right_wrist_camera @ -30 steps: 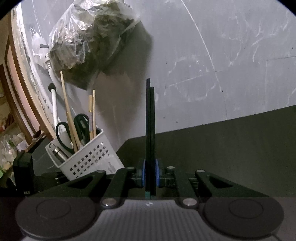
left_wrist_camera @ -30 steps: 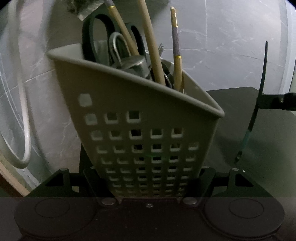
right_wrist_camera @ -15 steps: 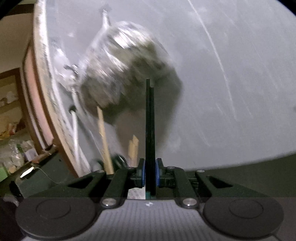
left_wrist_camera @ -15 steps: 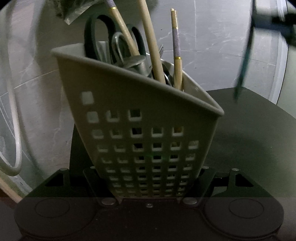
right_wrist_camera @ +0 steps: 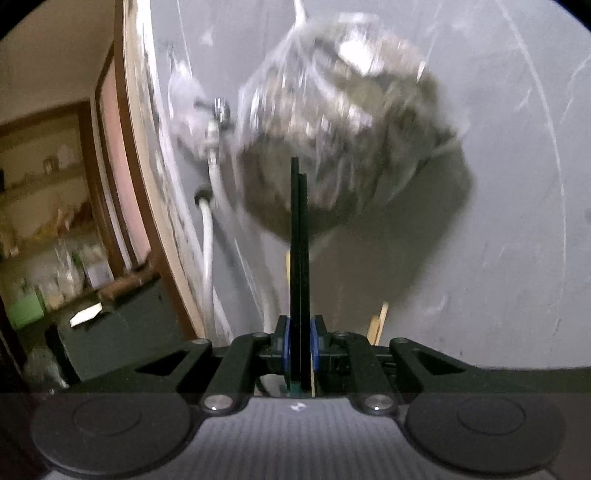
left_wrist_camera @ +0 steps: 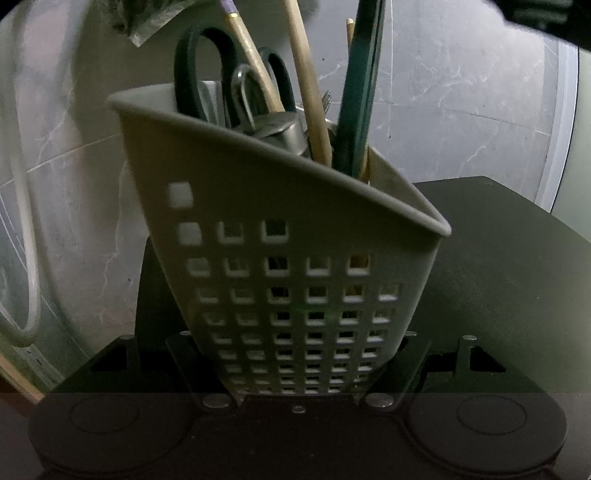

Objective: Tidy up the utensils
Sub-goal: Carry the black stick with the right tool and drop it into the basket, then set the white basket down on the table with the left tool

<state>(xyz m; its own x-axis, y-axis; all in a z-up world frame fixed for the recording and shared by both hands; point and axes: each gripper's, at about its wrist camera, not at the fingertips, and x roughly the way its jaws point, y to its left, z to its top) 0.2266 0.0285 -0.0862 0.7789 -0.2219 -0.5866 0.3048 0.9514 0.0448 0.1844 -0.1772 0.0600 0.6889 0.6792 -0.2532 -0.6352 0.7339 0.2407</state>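
My left gripper (left_wrist_camera: pixel 299 354) is shut on a white perforated utensil basket (left_wrist_camera: pixel 280 258) and holds it tilted on the dark table. The basket holds black-handled scissors (left_wrist_camera: pixel 195 74), wooden chopsticks (left_wrist_camera: pixel 310 96) and metal utensils (left_wrist_camera: pixel 280 125). My right gripper (right_wrist_camera: pixel 299 343) is shut on a pair of dark green chopsticks (right_wrist_camera: pixel 298 258). In the left wrist view these dark chopsticks (left_wrist_camera: pixel 356 99) reach down into the right side of the basket. The right gripper's body shows blurred at the top right of that view (left_wrist_camera: pixel 543 18).
The dark table (left_wrist_camera: pixel 498 266) stands against a grey marble wall (left_wrist_camera: pixel 461 92). A clear bag of dried greens (right_wrist_camera: pixel 343 122) hangs on the wall above the basket. A white hose (left_wrist_camera: pixel 26 229) hangs at the left. A doorway with shelves (right_wrist_camera: pixel 48 229) lies far left.
My right gripper has risen and moved left over the basket, and the dark chopsticks have gone down into it. The left gripper has kept hold of the basket, which has shifted slightly.
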